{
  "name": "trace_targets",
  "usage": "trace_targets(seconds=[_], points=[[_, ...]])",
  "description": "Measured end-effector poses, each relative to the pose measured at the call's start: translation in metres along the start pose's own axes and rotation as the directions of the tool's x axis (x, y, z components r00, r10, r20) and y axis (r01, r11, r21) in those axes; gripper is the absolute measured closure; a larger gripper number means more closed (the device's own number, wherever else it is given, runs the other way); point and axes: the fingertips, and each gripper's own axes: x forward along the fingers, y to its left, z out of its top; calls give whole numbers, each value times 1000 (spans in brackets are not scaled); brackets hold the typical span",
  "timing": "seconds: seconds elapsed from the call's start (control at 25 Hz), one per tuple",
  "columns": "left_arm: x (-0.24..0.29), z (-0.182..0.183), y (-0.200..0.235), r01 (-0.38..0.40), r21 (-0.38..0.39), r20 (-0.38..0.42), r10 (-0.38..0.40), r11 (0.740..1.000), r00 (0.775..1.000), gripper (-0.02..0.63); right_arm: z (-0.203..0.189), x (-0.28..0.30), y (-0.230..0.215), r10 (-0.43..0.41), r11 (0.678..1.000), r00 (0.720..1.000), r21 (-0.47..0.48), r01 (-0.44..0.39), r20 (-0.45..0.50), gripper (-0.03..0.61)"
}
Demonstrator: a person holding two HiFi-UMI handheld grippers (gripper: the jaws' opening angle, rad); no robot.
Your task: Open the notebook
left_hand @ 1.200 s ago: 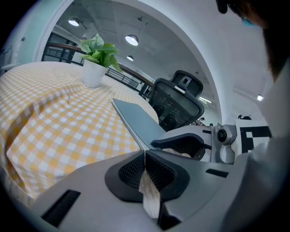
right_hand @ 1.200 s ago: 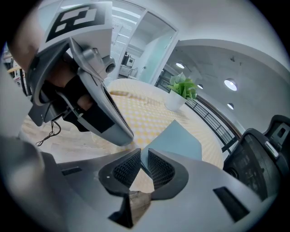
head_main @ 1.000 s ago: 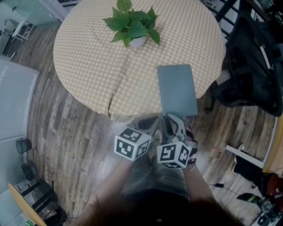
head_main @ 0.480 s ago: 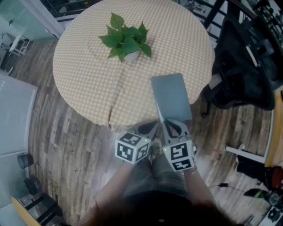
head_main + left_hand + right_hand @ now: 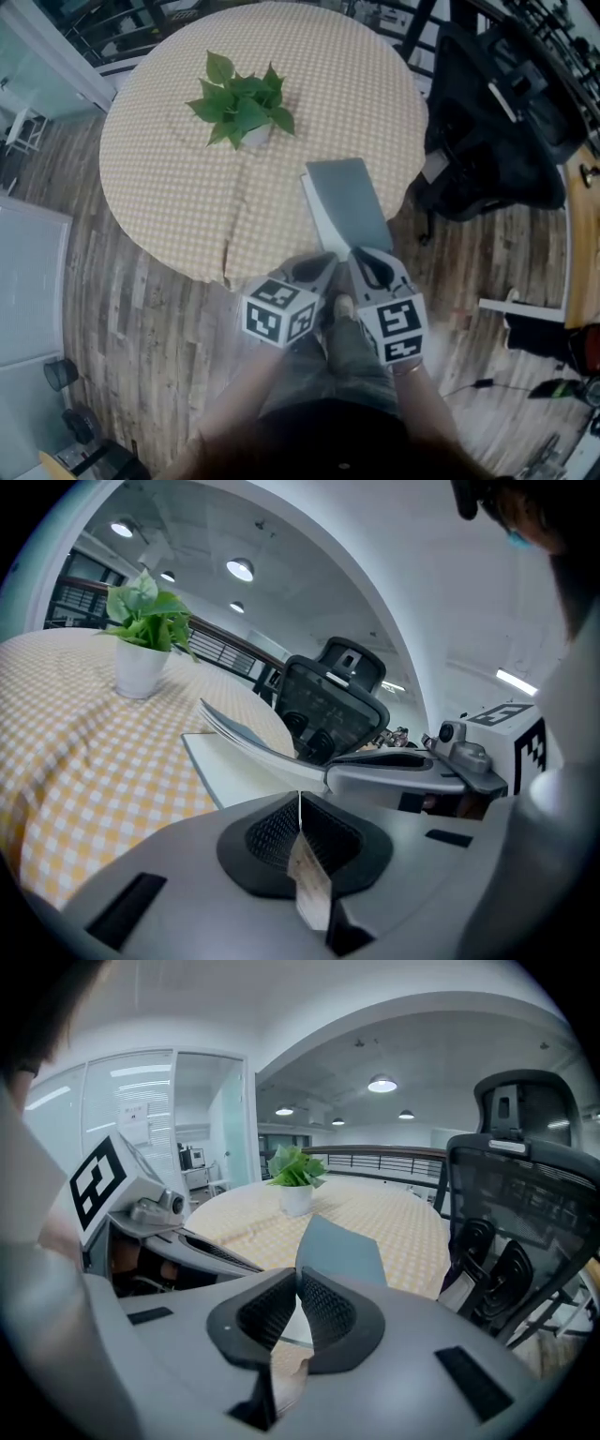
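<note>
Notebook [image 5: 345, 202] sits at the near edge of the checked worktop [image 5: 178, 178], its grey cover [image 5: 342, 1251] tilted up off the white pages. The right hand-held gripper [image 5: 362, 255] is closing on the cover's edge, and the left hand-held gripper [image 5: 324, 263] is clenched on nothing.

plant [image 5: 239, 111] on table [image 5: 159, 187], notebook [image 5: 349, 202] at its near edge, chair [image 5: 497, 122] right

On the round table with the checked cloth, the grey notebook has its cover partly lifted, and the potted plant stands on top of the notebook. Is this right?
Not quite. The potted plant stands on the checked cloth, apart from the grey notebook and further from the person. The head view shows bare cloth between them. The rest of the statement is right.
</note>
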Motion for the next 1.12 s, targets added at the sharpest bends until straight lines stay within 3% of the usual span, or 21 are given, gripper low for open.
trace_targets(seconds=[0.4, 0.8, 1.12], points=[[15, 23, -25, 41, 60, 11, -42, 997, 999, 598, 13, -21, -29, -6, 992, 997, 123, -3, 78, 549], [39, 42, -44, 49, 75, 19, -51, 996, 999, 598, 23, -40, -67, 2, 981, 991, 194, -28, 134, 549], [67, 59, -57, 49, 90, 23, -51, 995, 998, 598, 23, -51, -111, -38, 961, 987, 276, -7, 158, 549]])
